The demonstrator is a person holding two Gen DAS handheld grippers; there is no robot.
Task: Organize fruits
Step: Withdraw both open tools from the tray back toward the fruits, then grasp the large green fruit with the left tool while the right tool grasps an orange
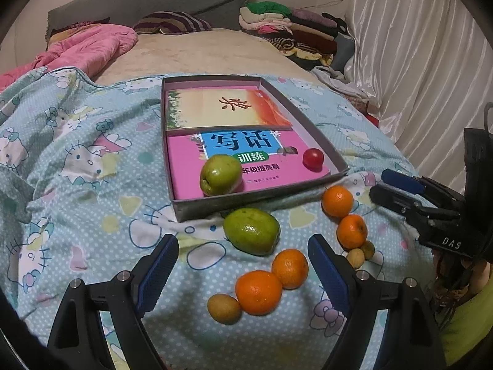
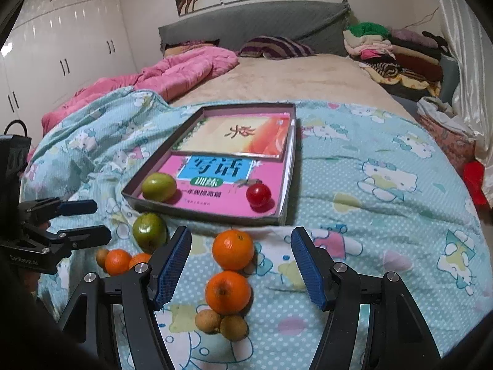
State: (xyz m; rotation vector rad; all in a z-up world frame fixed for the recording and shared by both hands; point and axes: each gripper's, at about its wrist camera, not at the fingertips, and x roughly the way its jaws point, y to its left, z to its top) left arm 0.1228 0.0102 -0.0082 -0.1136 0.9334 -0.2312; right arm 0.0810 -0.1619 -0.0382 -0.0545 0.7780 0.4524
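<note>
Holding two books, one green fruit [image 1: 220, 174] and one red fruit [image 1: 313, 158], the box [image 1: 200, 208] lies at twelve o'clock; four oranges [image 1: 258, 292] lie outside. Both the left gripper [image 1: 243, 265] and the right gripper [image 2: 241, 262] gape, released.

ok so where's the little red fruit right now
The red fruit sits inside the shallow box, on the pink book near its front right corner, apart from the green fruit at the front left.
</note>
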